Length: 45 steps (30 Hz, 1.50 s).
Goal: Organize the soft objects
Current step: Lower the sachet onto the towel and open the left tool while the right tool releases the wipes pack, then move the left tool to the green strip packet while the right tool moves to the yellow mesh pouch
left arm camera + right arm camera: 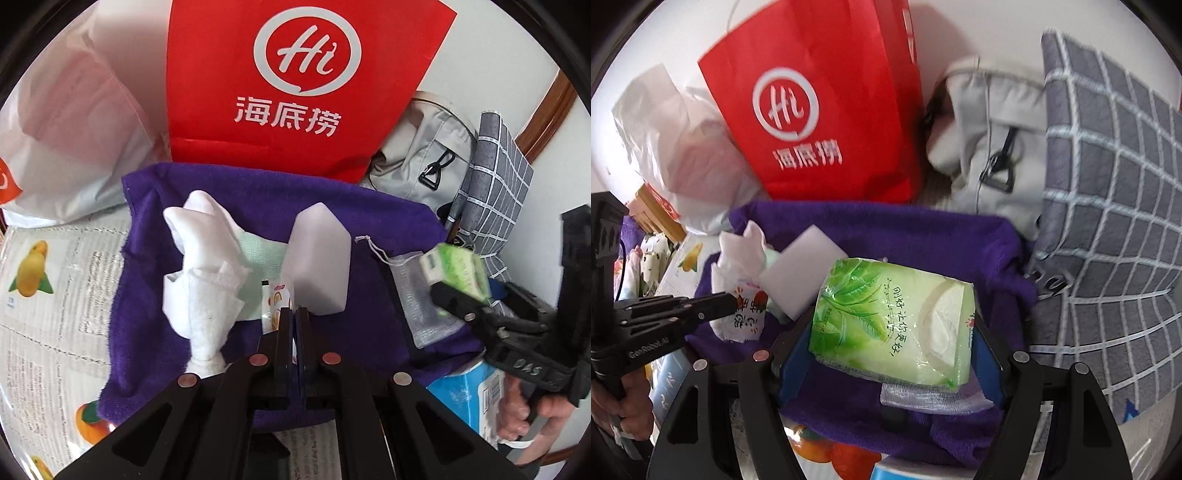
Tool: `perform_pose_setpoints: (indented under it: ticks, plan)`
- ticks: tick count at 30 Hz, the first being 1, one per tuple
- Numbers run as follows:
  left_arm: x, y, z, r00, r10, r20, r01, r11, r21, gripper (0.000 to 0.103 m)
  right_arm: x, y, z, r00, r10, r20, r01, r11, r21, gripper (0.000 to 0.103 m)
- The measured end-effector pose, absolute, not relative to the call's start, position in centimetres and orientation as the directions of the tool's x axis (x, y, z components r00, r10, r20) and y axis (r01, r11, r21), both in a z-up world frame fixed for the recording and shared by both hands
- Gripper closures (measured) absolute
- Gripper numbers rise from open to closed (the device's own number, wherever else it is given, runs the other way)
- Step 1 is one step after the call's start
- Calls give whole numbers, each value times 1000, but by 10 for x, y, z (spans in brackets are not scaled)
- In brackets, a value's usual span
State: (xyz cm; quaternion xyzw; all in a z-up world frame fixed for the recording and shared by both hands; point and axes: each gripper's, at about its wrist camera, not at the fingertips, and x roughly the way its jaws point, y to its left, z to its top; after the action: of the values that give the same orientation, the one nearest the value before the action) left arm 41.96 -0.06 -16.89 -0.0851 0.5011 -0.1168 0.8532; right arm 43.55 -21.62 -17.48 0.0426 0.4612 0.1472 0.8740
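A purple towel (369,221) lies spread on the table, and it also shows in the right wrist view (923,236). On it lie a crumpled white cloth (207,266), a pale green cloth (258,273), a white sponge block (319,258) and a mesh drawstring pouch (417,295). My left gripper (293,317) is shut on a small printed sachet (275,302), which also shows in the right wrist view (746,314). My right gripper (890,336) is shut on a green tissue pack (890,321) and holds it above the towel's right side, over the pouch (931,400).
A red paper bag (295,81) stands behind the towel. A white plastic bag (74,122) is at the back left. A grey bag (421,155) and a grey checked cloth (495,177) are at the right. A fruit-printed tablecloth (48,295) covers the table.
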Motion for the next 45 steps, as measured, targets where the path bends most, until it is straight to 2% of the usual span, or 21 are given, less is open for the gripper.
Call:
perform_pose_setpoints:
  ticks: [3, 6, 8, 12, 13, 15, 28, 32, 35, 37, 41, 45]
  plan:
    - [420, -4, -170, 463, -315, -828, 129, 949, -289, 99, 441, -216, -187, 499, 322, -805, -220, 945, 242, 26]
    - [425, -7, -171, 449, -331, -830, 134, 943, -304, 86, 446, -218, -195, 476, 324, -817, -195, 945, 261, 25]
    - [428, -10, -170, 454, -323, -831, 136, 946, -294, 82, 449, -218, -199, 478, 304, -824, -168, 953, 254, 23]
    - [430, -14, -171, 441, -324, -837, 139, 946, -293, 55, 449, -217, -201, 493, 320, -809, -176, 947, 268, 16]
    - [429, -14, -169, 448, -322, -834, 138, 946, -292, 52, 448, -217, -200, 500, 330, -801, -184, 944, 274, 15]
    - [429, -14, -167, 455, -318, -832, 134, 948, -289, 52, 447, -217, -197, 513, 349, -784, -195, 937, 289, 12]
    - [400, 3, -141, 493, -312, -812, 104, 948, -302, 51, 416, -227, -158, 561, 420, -713, -205, 905, 372, 14]
    - [370, 11, -132, 503, -285, -816, 93, 957, -276, 51, 385, -222, -149, 543, 411, -732, -216, 911, 351, 25]
    - [341, 21, -126, 507, -286, -813, 77, 955, -288, 51, 352, -214, -144, 553, 378, -742, -238, 926, 294, 41]
    - [320, 28, -124, 509, -291, -810, 66, 951, -301, 51, 326, -206, -144, 551, 352, -756, -256, 934, 248, 44]
    - [283, 39, -121, 517, -275, -811, 55, 956, -289, 51, 281, -194, -151, 541, 342, -768, -285, 934, 215, 55]
    - [246, 51, -126, 526, -259, -810, 28, 957, -288, 51, 236, -192, -162, 530, 314, -788, -266, 943, 198, 73]
